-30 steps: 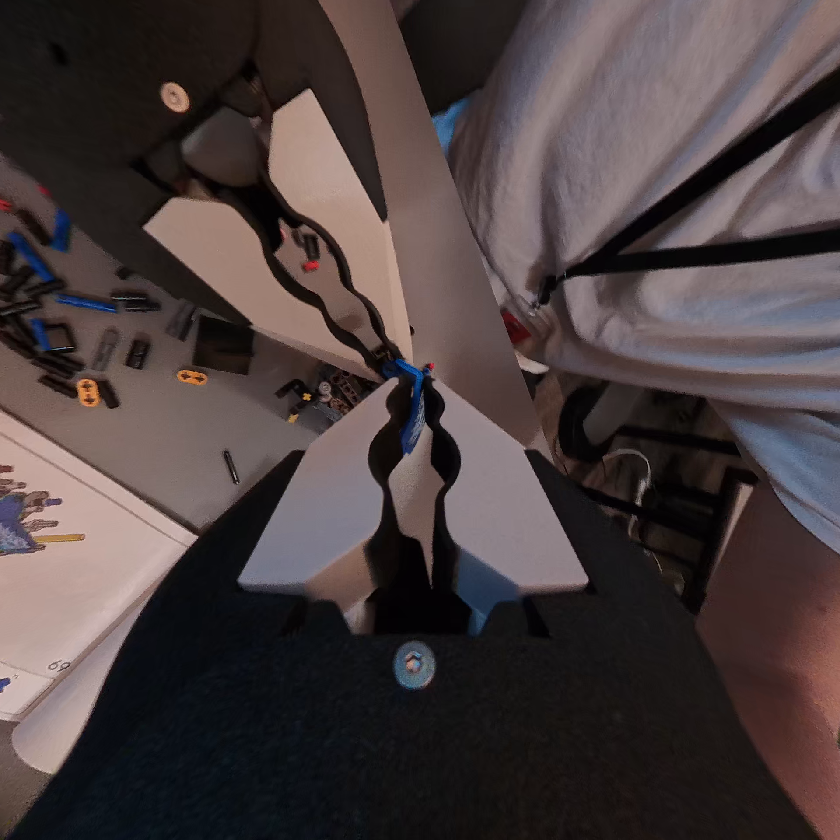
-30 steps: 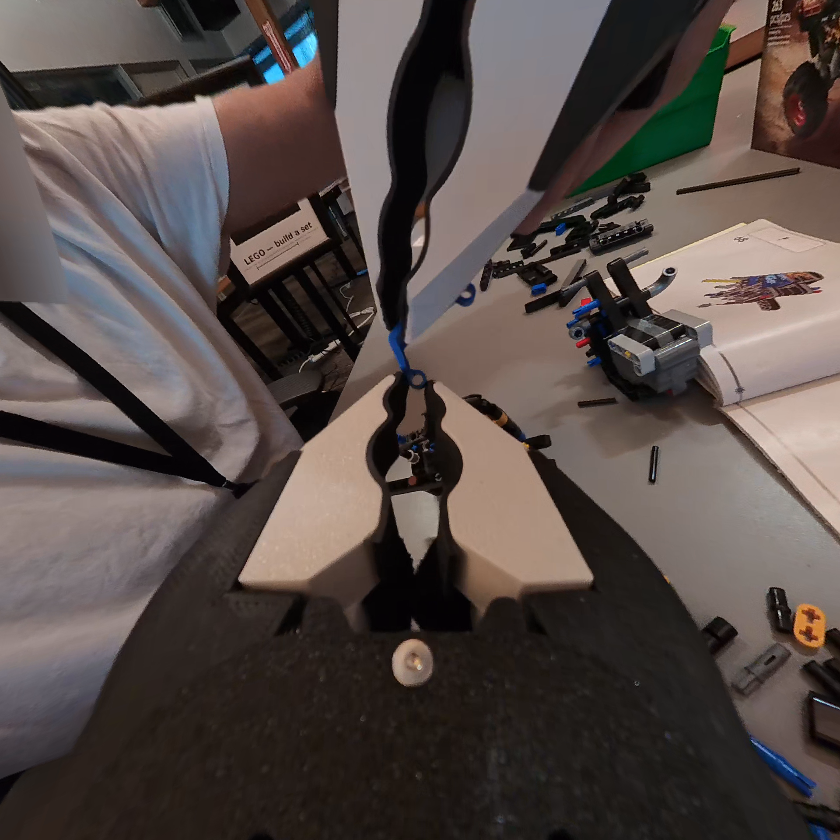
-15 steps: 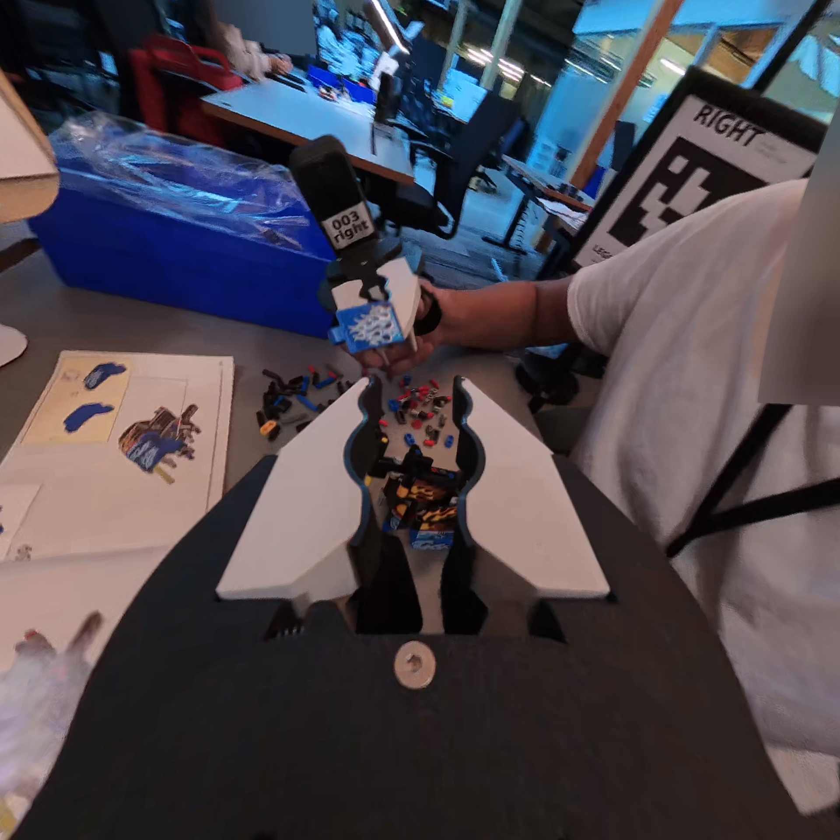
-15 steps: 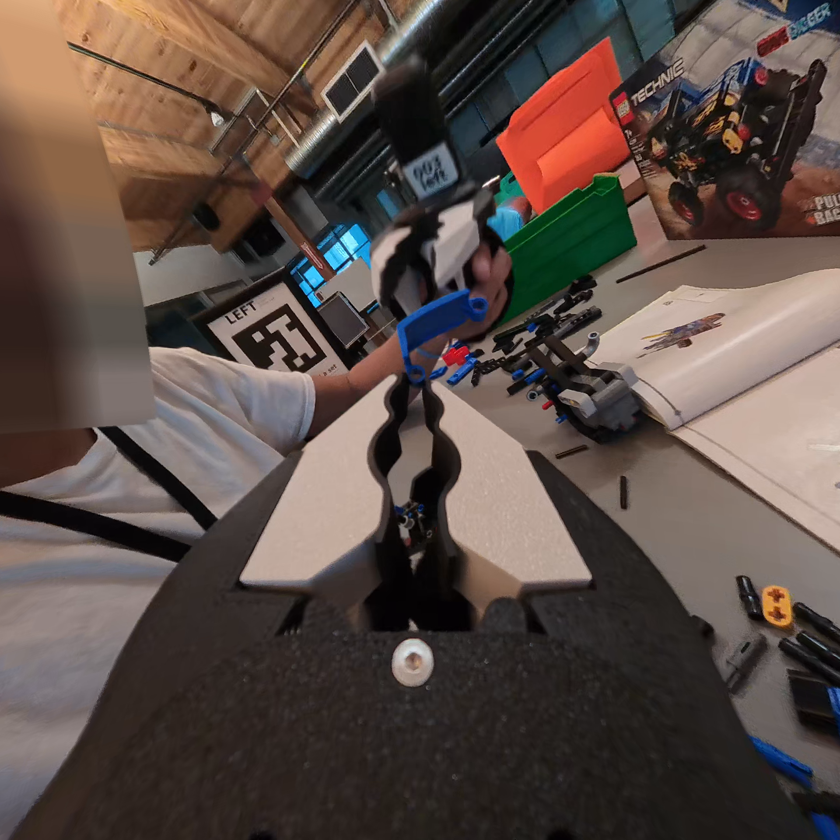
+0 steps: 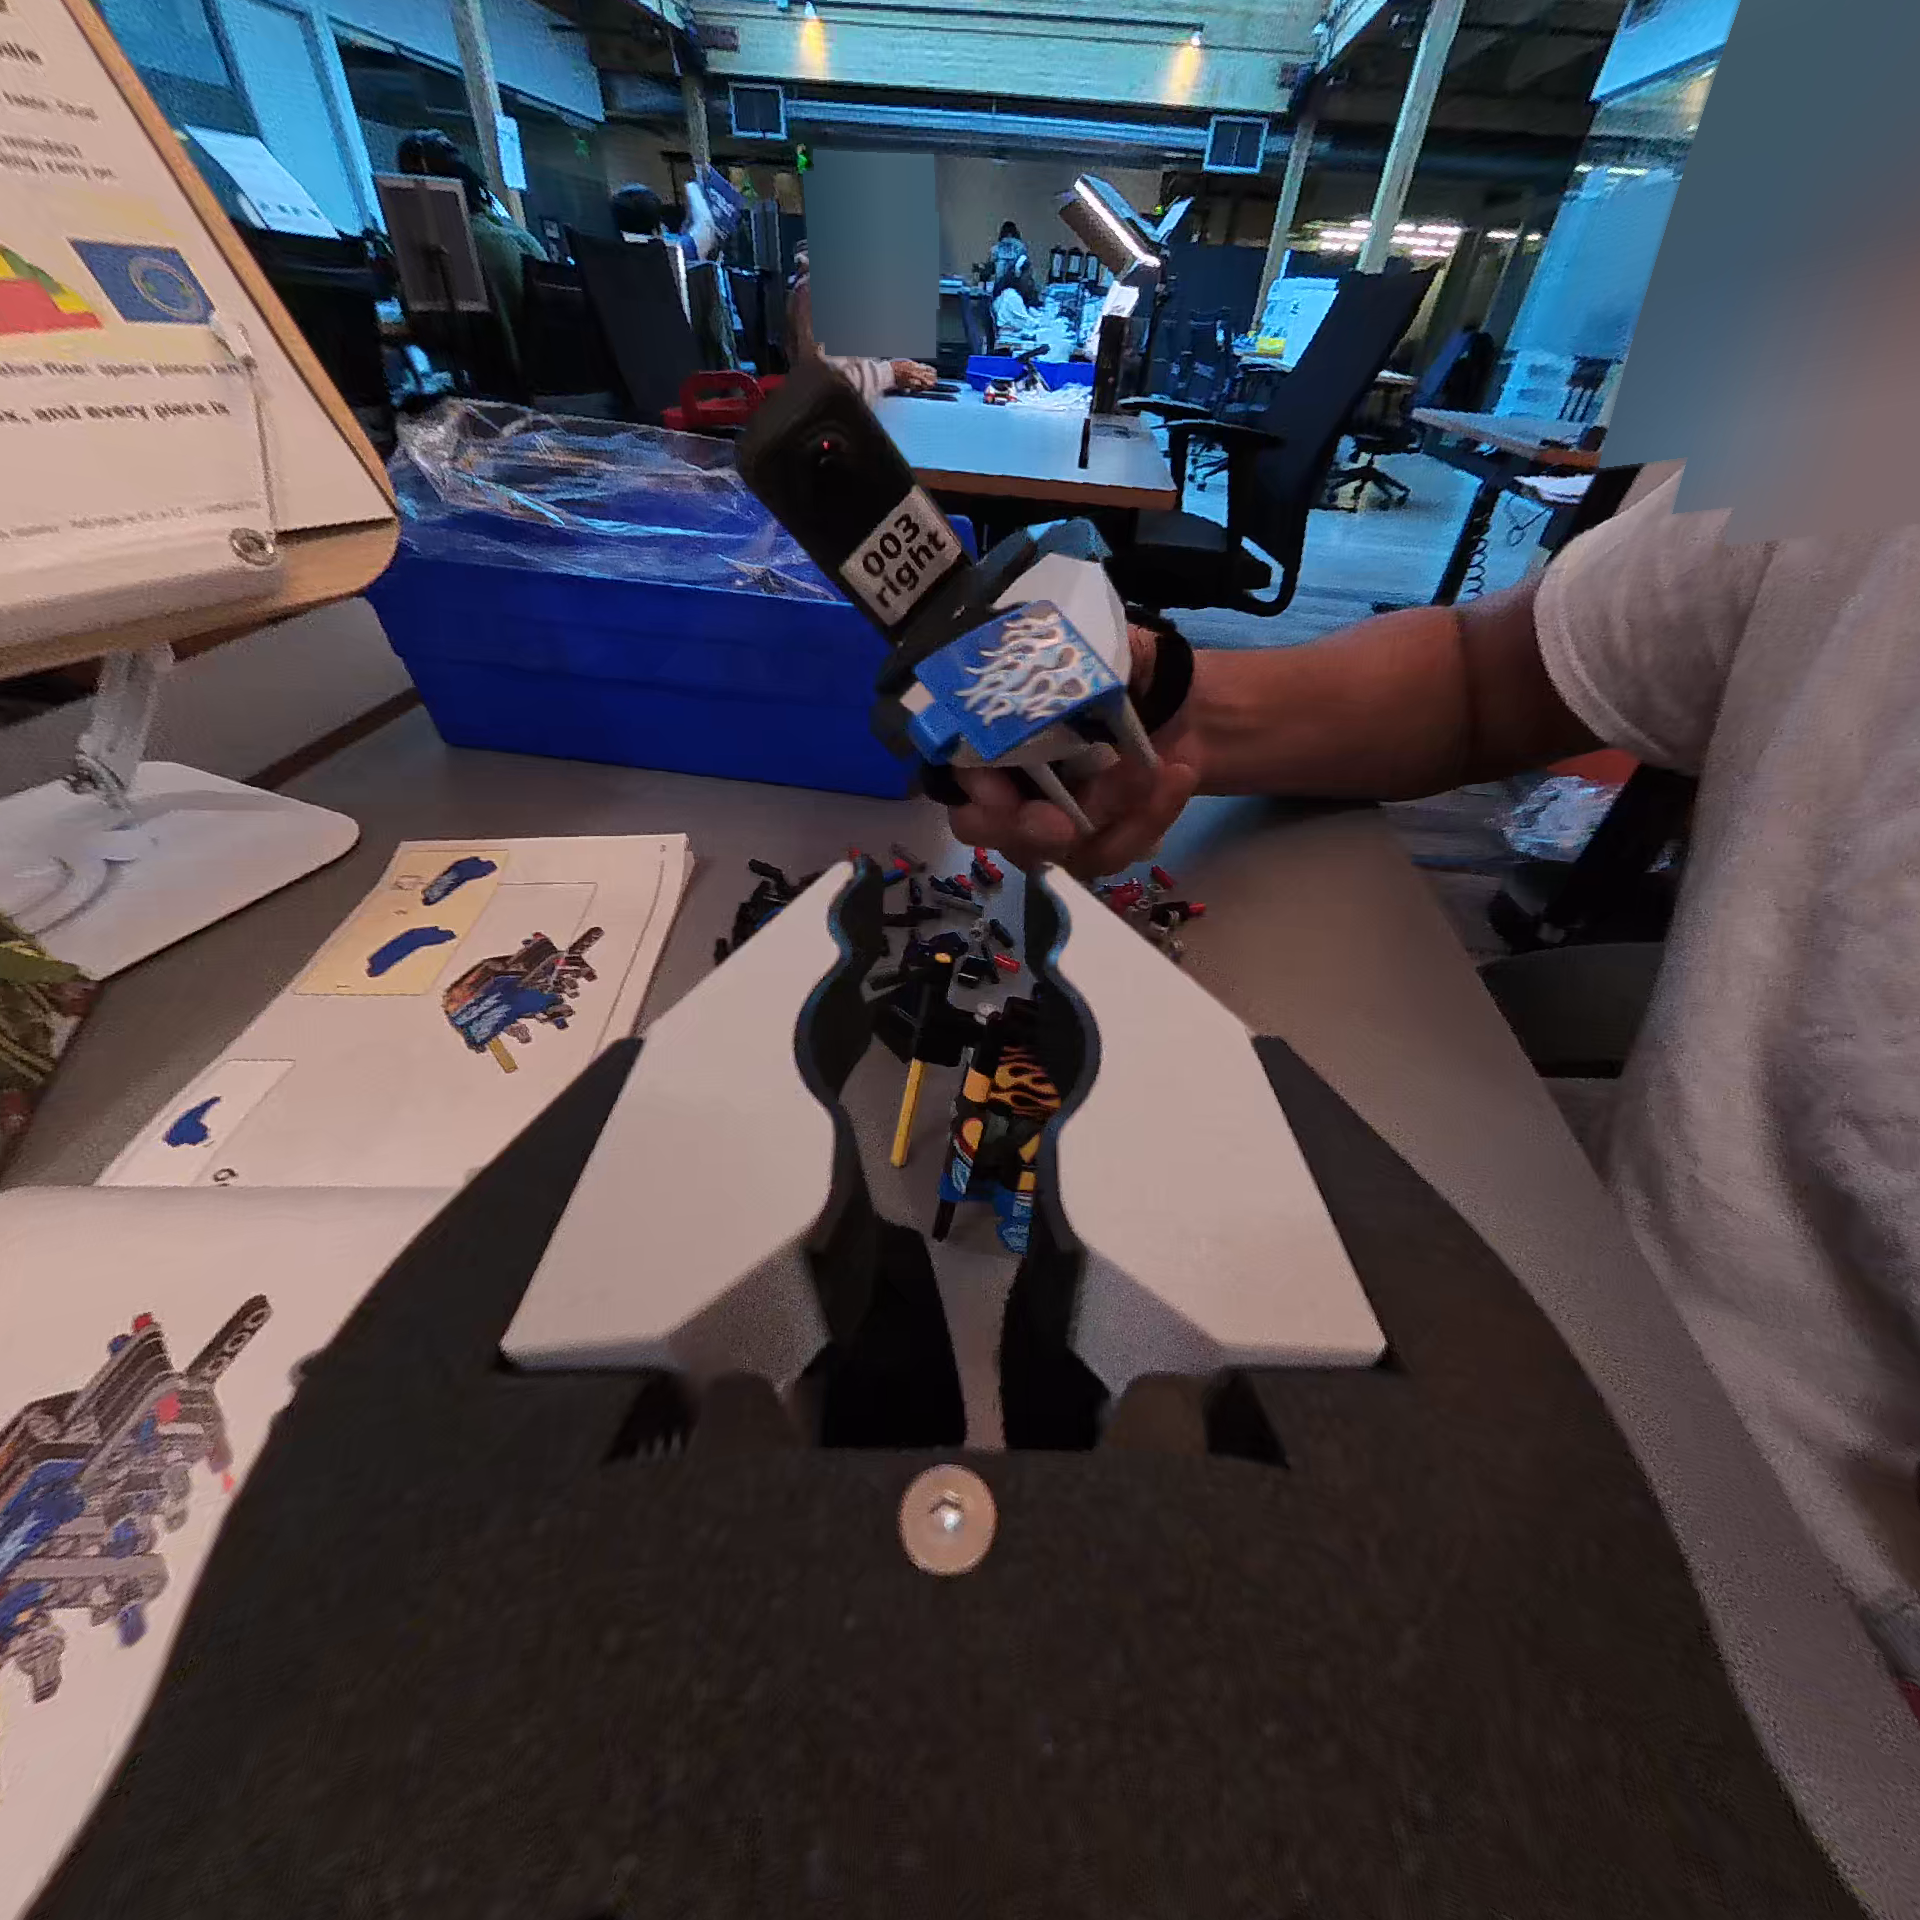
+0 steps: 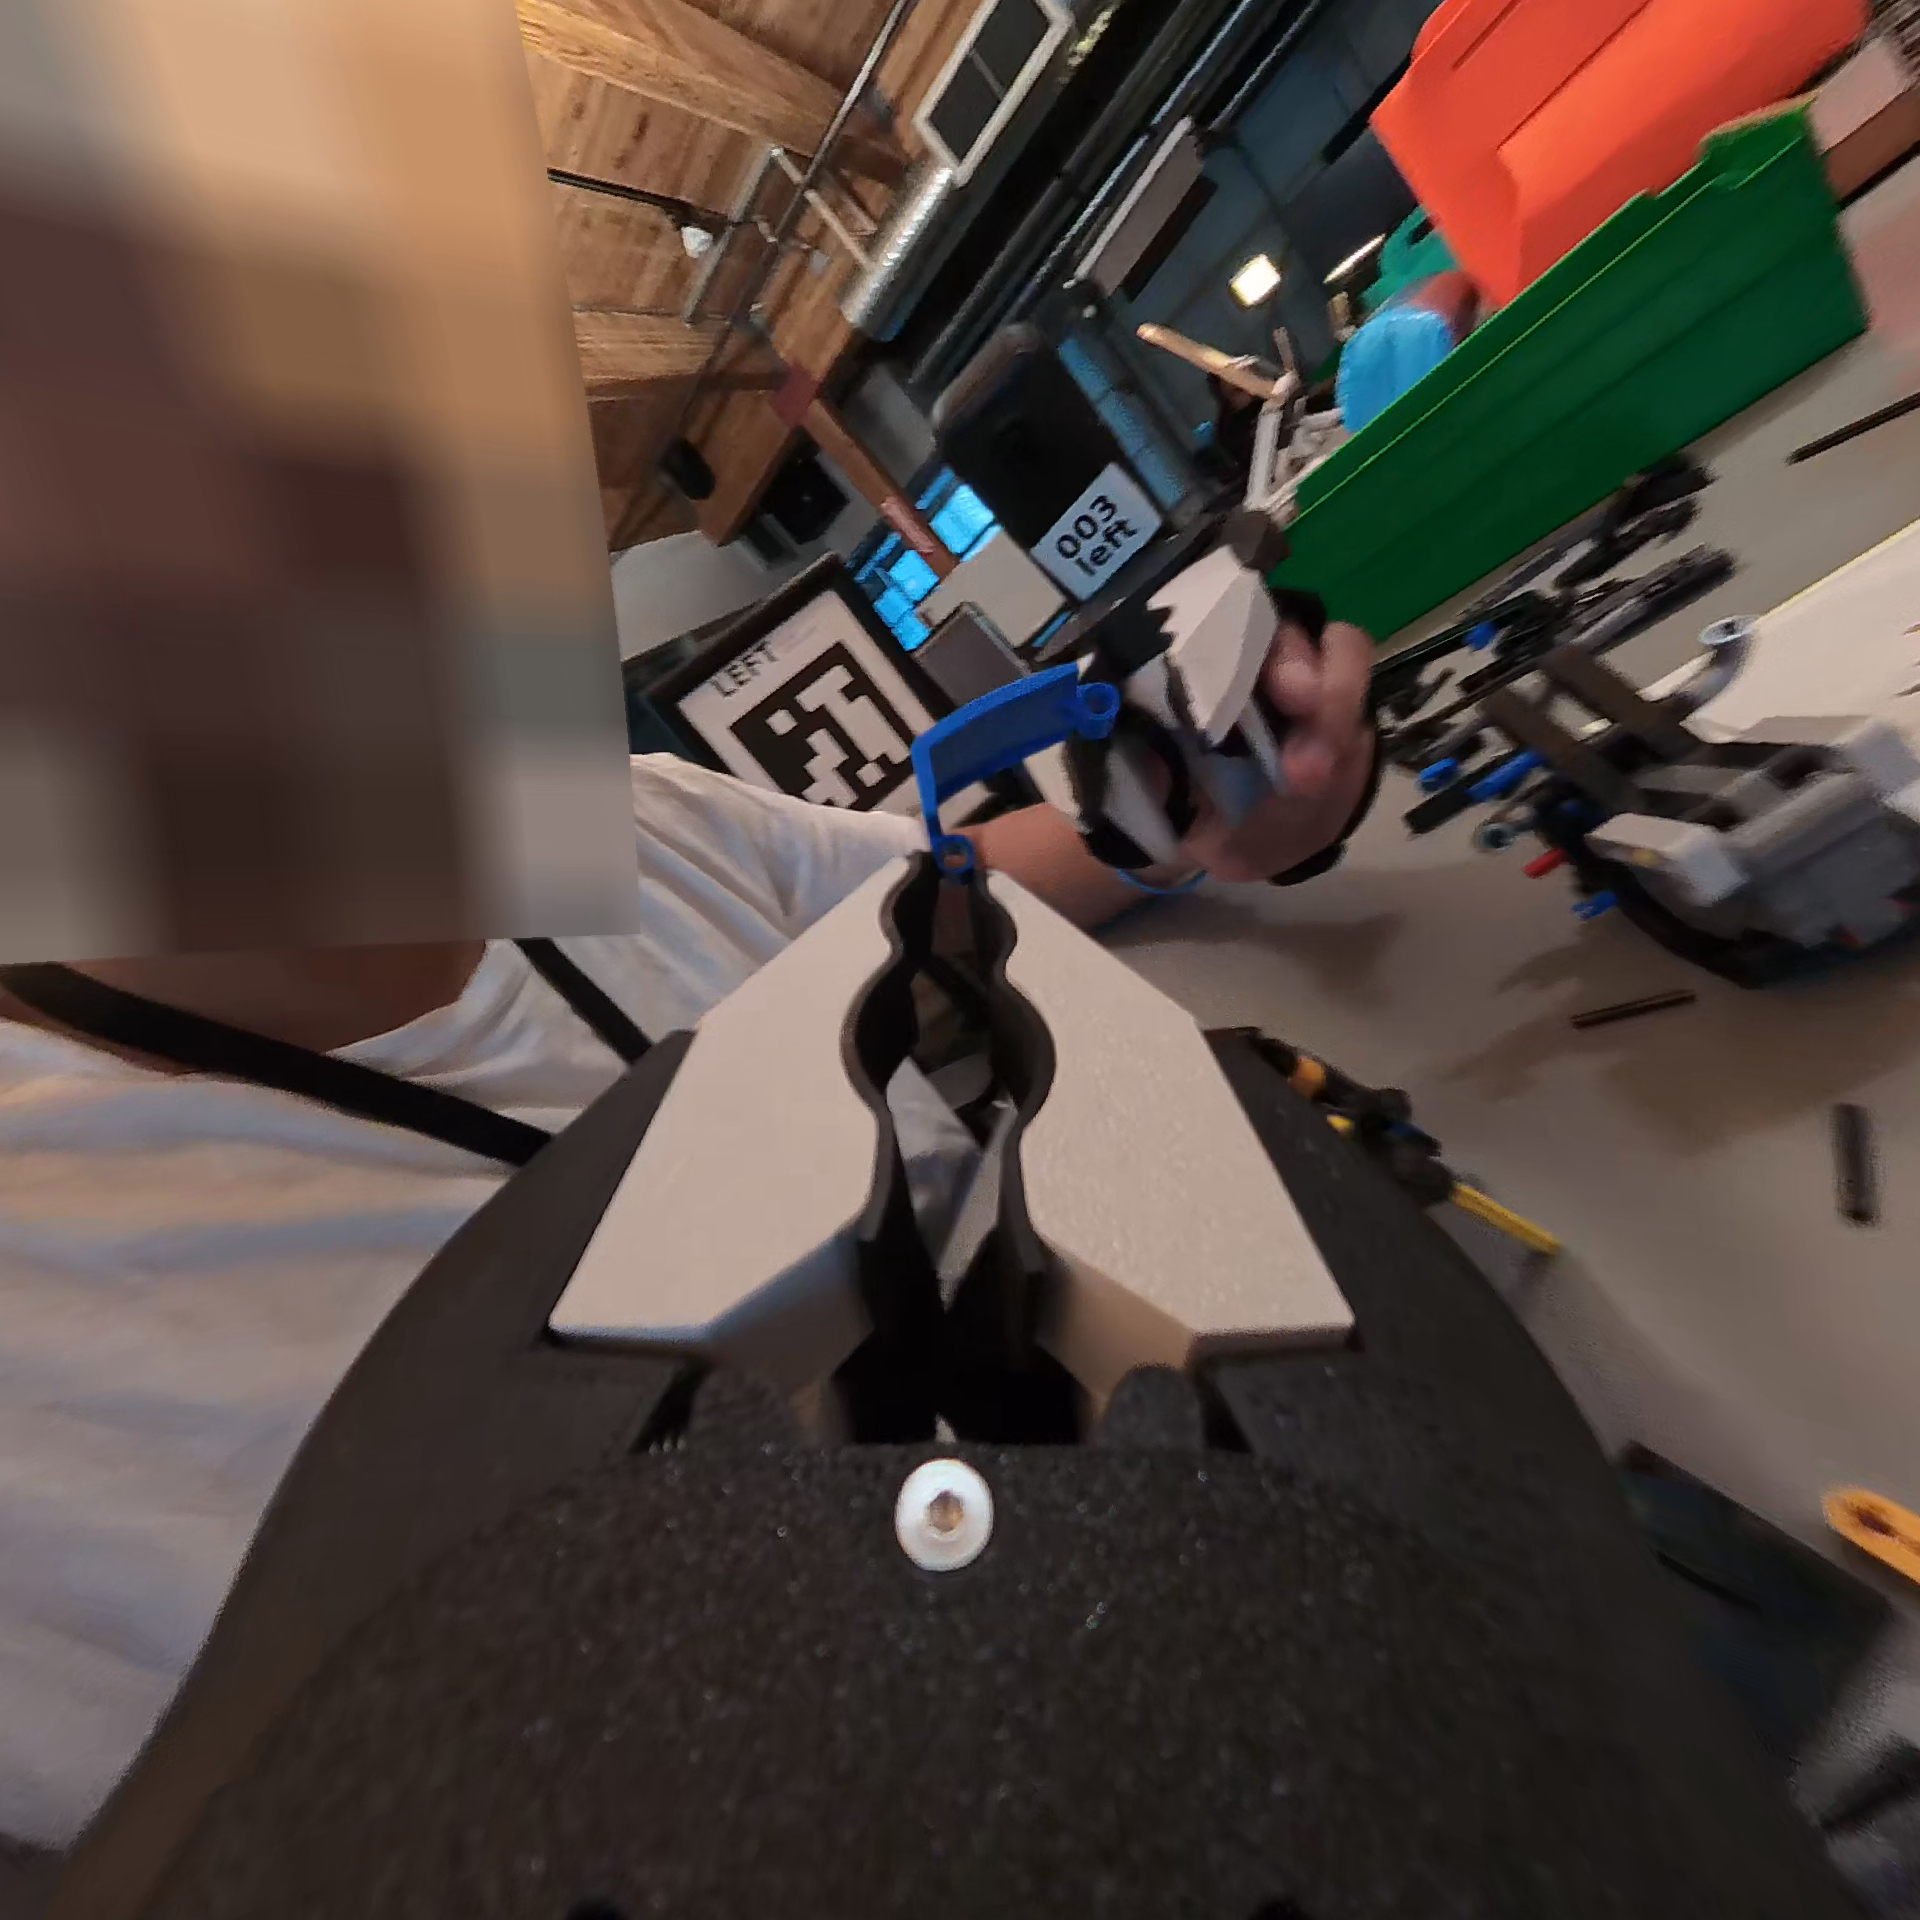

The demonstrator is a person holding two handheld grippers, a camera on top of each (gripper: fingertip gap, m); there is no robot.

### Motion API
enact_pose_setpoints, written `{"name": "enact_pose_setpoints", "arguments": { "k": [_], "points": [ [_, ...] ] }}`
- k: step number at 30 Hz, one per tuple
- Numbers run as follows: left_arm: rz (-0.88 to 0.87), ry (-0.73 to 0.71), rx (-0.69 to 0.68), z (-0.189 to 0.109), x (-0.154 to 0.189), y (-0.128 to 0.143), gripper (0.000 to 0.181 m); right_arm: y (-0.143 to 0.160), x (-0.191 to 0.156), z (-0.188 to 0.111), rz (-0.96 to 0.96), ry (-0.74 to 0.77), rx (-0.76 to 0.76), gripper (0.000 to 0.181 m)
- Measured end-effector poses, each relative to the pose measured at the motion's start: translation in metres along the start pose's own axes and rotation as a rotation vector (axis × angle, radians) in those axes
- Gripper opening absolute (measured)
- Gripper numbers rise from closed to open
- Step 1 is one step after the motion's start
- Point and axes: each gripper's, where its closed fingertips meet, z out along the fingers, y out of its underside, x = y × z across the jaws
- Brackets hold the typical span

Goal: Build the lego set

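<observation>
Your right gripper (image 6: 948,878) was pinched down on the small ring end of a blue lego panel (image 6: 1003,732), with only a sliver of gap between the fingertips. In the left wrist view the same panel (image 5: 1023,675) showed its white flame print, held up in the air well above the table. Your left gripper (image 5: 940,888) stood wide, nothing between its fingers (image 5: 727,1091), and it hovered over the table rather than touching anything.

Below and beyond those parted fingers lay a black and yellow flame-printed lego sub-assembly (image 5: 1003,1122) with a yellow axle (image 5: 909,1112) just beside it, and farther off a scatter of small red, blue and black lego pieces (image 5: 945,904). To the left the open instruction booklet (image 5: 447,997) rested flat on the grey table (image 5: 1340,935).

From the right wrist view, a partly built grey and black lego chassis (image 6: 1704,831) sat on that table near the hand that gripped the left tool, a few loose black pins (image 6: 1852,1162) apart from it.

A blue bin (image 5: 644,644) stood at the far table edge, a green bin (image 6: 1579,436) with an orange box (image 6: 1579,114) behind it on the other side. The room beyond was a large open workspace with desks, office chairs (image 5: 1288,436) and wooden ceiling panels (image 6: 665,187).
</observation>
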Motion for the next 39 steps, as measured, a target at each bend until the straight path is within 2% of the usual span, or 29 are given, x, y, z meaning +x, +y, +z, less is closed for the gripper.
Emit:
{"name": "enact_pose_setpoints", "arguments": {
  "k": [4,10,13,24,29,39],
  "points": [
    [0.049,0.031,-0.001,0.003,0.013,-0.001,0.031,0.011,-0.011,0.014,0.05,-0.081,-0.029,0.005],
    [0.015,0.123,0.085,-0.002,0.029,-0.018,0.034,0.018,-0.017,0.023,0.081,-0.126,-0.041,0.005],
    [0.019,0.168,0.1,-0.004,0.038,-0.021,0.025,0.021,-0.017,0.025,0.107,-0.143,-0.041,0.005],
    [0.047,0.157,0.073,-0.004,0.035,-0.014,0.018,0.015,-0.01,0.017,0.137,-0.136,-0.018,0.005],
    [0.057,0.214,0.1,-0.006,0.045,-0.016,0.015,0.011,-0.02,0.016,0.181,-0.207,0.014,0.005],
    [0.241,0.102,0.04,-0.004,0.042,-0.009,0.006,0.005,-0.014,0.01,0.268,-0.234,0.062,0.004]
  ]
}}
